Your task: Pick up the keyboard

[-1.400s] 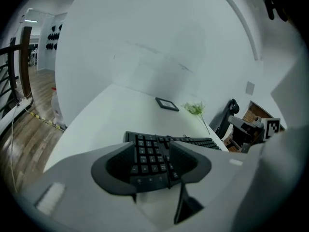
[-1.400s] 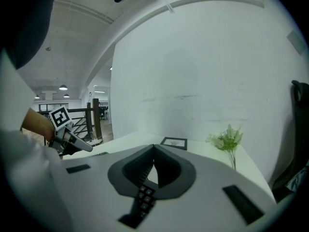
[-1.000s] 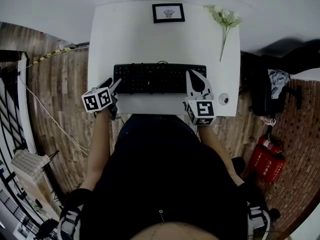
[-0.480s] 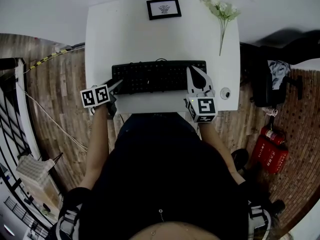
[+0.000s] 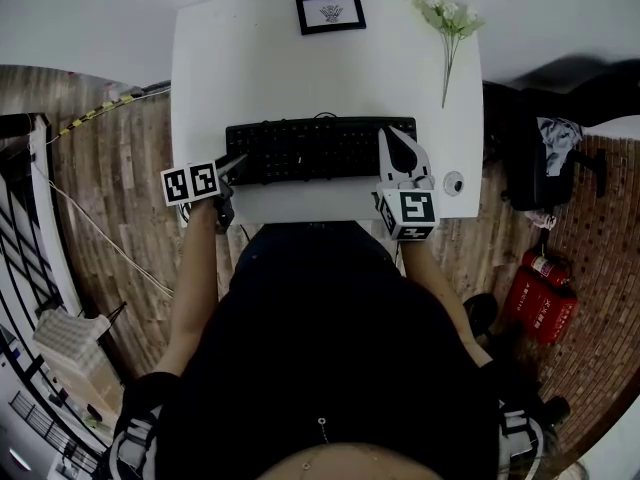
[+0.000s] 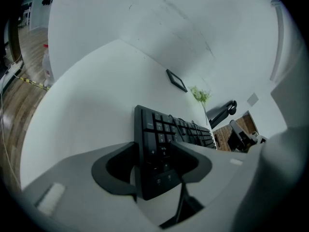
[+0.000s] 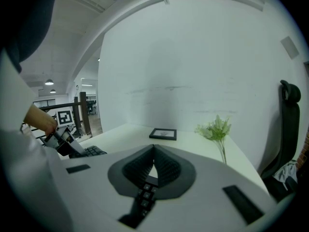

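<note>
A black keyboard (image 5: 310, 150) lies across the near part of the white table (image 5: 250, 63). My left gripper (image 5: 234, 164) is at its left end. In the left gripper view the keyboard's end (image 6: 161, 129) stands between the jaws of the left gripper (image 6: 154, 146), which are closing, and both pads touch it. My right gripper (image 5: 391, 134) lies over the keyboard's right end. Its jaws (image 7: 154, 148) are shut tip to tip, and a row of keys (image 7: 144, 198) shows below them. The left gripper's marker cube (image 7: 64, 116) appears at the far left of the right gripper view.
At the table's far edge stand a framed picture (image 5: 330, 12) and a sprig of pale flowers (image 5: 447, 26). A small round object (image 5: 454, 182) sits near the right front corner. Right of the table are a dark chair (image 5: 540, 183) and red fire extinguishers (image 5: 540, 306) on the wooden floor.
The left gripper has tilted and shifted slightly at the keyboard's left end. The right gripper has stayed over the right end, still shut.
</note>
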Available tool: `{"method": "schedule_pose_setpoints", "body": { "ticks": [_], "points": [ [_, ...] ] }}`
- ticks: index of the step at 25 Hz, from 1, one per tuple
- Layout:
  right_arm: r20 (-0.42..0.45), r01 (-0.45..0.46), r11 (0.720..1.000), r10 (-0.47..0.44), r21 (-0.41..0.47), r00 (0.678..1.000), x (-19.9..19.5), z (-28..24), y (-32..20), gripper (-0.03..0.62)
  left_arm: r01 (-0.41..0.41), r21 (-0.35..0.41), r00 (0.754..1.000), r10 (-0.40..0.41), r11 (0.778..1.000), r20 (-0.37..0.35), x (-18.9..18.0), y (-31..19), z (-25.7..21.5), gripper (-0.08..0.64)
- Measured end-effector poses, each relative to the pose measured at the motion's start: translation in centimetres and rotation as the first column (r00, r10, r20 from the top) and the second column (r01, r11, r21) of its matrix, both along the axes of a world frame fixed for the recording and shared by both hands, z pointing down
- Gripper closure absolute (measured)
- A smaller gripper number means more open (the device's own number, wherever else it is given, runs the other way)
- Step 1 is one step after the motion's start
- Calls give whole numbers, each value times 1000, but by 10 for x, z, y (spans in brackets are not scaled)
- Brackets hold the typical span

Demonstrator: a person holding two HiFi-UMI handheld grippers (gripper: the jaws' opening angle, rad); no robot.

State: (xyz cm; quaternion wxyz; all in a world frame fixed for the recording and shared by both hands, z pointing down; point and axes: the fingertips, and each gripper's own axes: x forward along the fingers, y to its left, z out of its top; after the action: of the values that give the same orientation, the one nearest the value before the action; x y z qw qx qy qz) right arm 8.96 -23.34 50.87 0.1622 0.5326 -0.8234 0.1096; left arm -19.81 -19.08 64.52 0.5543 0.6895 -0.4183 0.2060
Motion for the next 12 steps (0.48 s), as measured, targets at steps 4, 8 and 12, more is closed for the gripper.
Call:
{"method": "schedule_pose_setpoints", "body": {
  "ticks": [4,8,12],
  "points": [
    [0,-7,1000,7,-5,1000,2,0,-2,581,-9,2,1000,9,1000,3,-1,0,-4,334],
    [1,-17,1000,17,-19,1000,7,4,0,581,-26,19,999,26,999,21,1,0,-10,337],
    [5,-25,999,25,-44,1000,13,10,3,581,-30,38,999,29,999,24,2,-2,-18,344]
  ]
}}
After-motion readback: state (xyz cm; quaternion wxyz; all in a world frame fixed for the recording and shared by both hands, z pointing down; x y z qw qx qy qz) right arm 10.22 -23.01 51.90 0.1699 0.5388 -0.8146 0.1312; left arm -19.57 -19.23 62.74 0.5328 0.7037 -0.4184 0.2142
